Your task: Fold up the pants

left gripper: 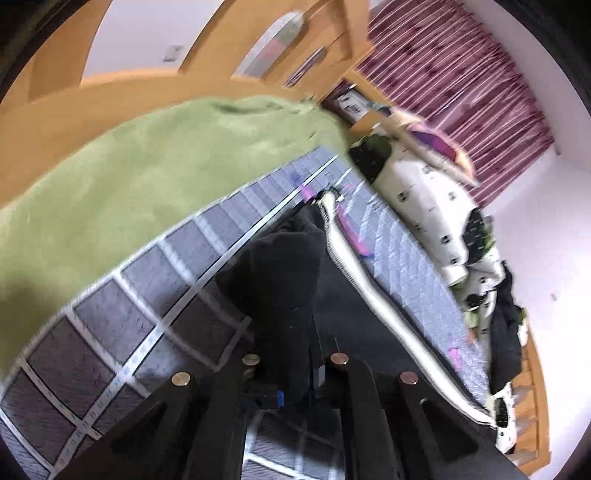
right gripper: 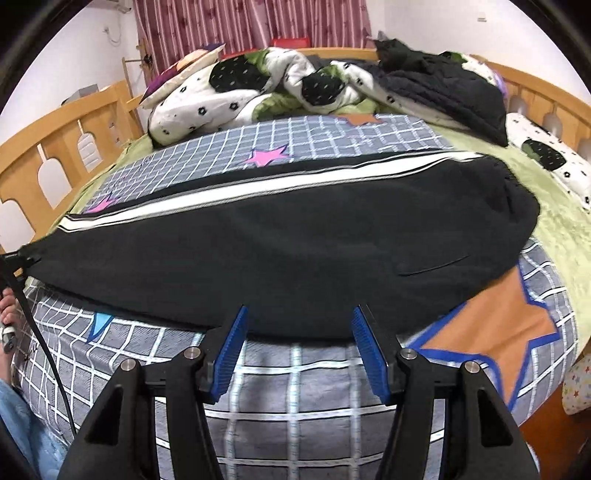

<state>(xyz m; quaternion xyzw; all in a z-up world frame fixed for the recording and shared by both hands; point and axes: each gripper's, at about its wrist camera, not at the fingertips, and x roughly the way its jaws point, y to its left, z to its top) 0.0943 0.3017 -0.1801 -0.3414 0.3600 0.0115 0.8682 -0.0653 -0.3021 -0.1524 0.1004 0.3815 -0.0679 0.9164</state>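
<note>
The black pants point(right gripper: 258, 258) lie stretched lengthwise across the bed, folded leg over leg, with a white side stripe point(right gripper: 229, 197) running along their far edge and the bunched waistband at the right end in the right wrist view. They rest on a grey checked sheet point(right gripper: 295, 373) printed with pink, blue and orange stars. At the far left of that view the cuff end of the pants is lifted a little, pinched by the left gripper point(right gripper: 16, 258), whose cable hangs down beside a person's hand point(right gripper: 9, 317). In the blurred, tilted left wrist view, the left gripper point(left gripper: 295, 354) has its jaws drawn together on a gathered fold of the black cloth point(left gripper: 280, 266), with the white stripe trailing away past it. The right gripper point(right gripper: 299, 343) hovers at the near edge of the pants about midway along; its jaws stand apart, its blue pads point(right gripper: 232, 350) are bare, and the cloth's edge lies just beyond the tips, with nothing pressed between them. A green blanket point(right gripper: 554, 221) spreads under the waistband end. Behind the pants a rumpled white quilt with black and green patches point(right gripper: 240, 92) and dark clothing point(right gripper: 443, 85) are piled against the wooden bed frame point(right gripper: 55, 147), with a striped maroon curtain point(right gripper: 251, 22) beyond.
</note>
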